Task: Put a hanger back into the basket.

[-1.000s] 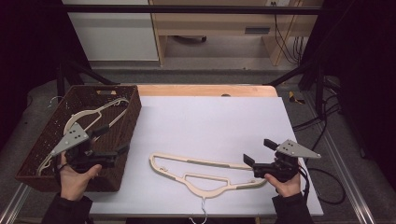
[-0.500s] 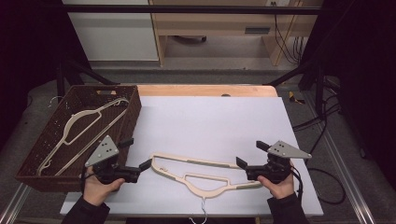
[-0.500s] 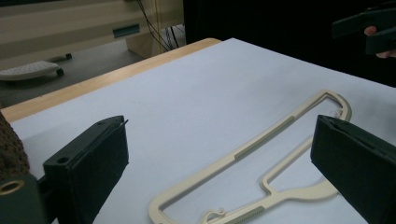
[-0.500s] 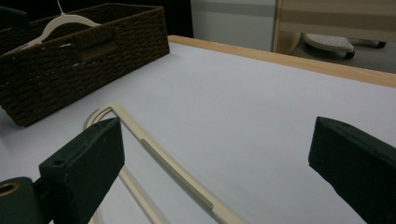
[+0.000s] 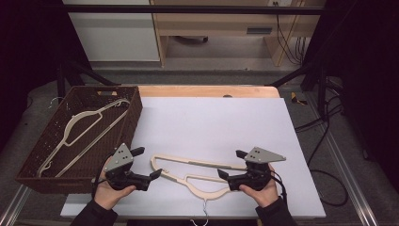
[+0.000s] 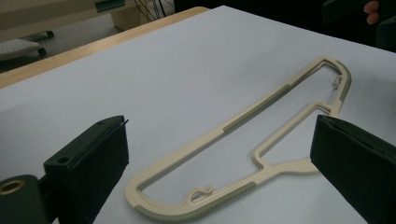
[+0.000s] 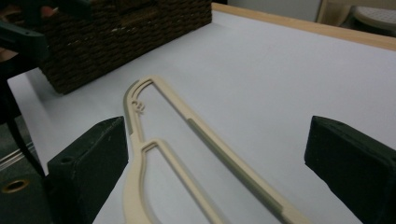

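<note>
Now the left gripper (image 5: 155,175) is seen at the left end of the hanger (image 5: 197,172), whereas a second ago it was held over the near edge of the basket (image 5: 33,174), and half a second ago it was already carried toward the counter (image 5: 211,122). The right gripper (image 5: 225,176) has also been brought in a little, from beyond the hanger's right end to just beside it. Both sets of fingers are spread wide and nothing is held: in the left gripper view the hanger (image 6: 243,154) lies flat between the two parted black fingers (image 6: 88,158), and in the right gripper view its other end (image 7: 187,140) is framed the same way between the fingers (image 7: 88,163).

The hanger is lying on the white counter, near the person's edge, between the two grippers, with its small hook (image 5: 205,207) pointed toward the near side. A second hanger (image 5: 80,134) is already resting inside the basket at the left.

From this it is judged that one hanger has been stowed and the second is being approached from both ends at once. The grasp is not yet made; whether the fingertips touch the plastic cannot be told from the high view. A closing of both grippers on the thin frame is probably what is called for next, followed by a lift to the left into the basket.
</note>
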### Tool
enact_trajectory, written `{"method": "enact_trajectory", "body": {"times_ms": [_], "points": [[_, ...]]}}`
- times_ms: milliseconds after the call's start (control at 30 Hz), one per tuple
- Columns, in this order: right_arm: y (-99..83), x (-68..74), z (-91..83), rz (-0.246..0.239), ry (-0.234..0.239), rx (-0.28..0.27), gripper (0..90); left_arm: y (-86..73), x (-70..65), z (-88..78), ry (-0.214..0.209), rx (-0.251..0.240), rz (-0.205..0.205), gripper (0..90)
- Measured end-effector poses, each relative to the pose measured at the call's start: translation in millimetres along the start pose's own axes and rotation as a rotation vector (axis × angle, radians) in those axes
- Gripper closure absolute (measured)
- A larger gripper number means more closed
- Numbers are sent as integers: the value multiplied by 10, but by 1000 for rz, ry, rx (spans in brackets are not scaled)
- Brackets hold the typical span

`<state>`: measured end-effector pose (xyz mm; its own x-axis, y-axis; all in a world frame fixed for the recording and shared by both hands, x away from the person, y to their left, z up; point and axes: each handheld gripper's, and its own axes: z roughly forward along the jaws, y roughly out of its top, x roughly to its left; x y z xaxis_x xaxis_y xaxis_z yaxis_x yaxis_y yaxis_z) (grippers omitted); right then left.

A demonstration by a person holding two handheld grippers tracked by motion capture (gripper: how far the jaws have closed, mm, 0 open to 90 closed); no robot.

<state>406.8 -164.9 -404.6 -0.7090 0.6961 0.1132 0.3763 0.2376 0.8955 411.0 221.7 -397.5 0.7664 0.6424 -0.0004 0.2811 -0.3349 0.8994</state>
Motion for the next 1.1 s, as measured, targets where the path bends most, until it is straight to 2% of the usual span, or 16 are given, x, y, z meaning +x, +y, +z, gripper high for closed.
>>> {"method": "enact_trajectory", "body": {"times_ms": [167, 467, 567, 800, 900, 933, 1000, 1100], "points": [[-38, 141, 156, -17, 52, 50, 77, -54, -2, 42, 3, 24, 4, 42], [-170, 334, 426, -47, 89, 158, 154, -90, -1, 77, 2, 39, 5, 42], [-227, 394, 517, -69, 116, 198, 213, -99, 6, 77, 2, 44, 7, 42], [-339, 501, 682, -82, 172, 273, 351, -102, 1, 85, 4, 46, 10, 42], [-363, 522, 715, -73, 170, 285, 404, -103, -2, 93, 2, 49, 13, 42], [-393, 537, 755, -87, 189, 310, 443, -105, -4, 96, 3, 52, 16, 42], [-416, 555, 785, -95, 193, 331, 473, -107, -11, 102, 2, 53, 17, 42], [-451, 577, 827, -118, 178, 346, 530, -109, -18, 113, 1, 60, 22, 42]]}}
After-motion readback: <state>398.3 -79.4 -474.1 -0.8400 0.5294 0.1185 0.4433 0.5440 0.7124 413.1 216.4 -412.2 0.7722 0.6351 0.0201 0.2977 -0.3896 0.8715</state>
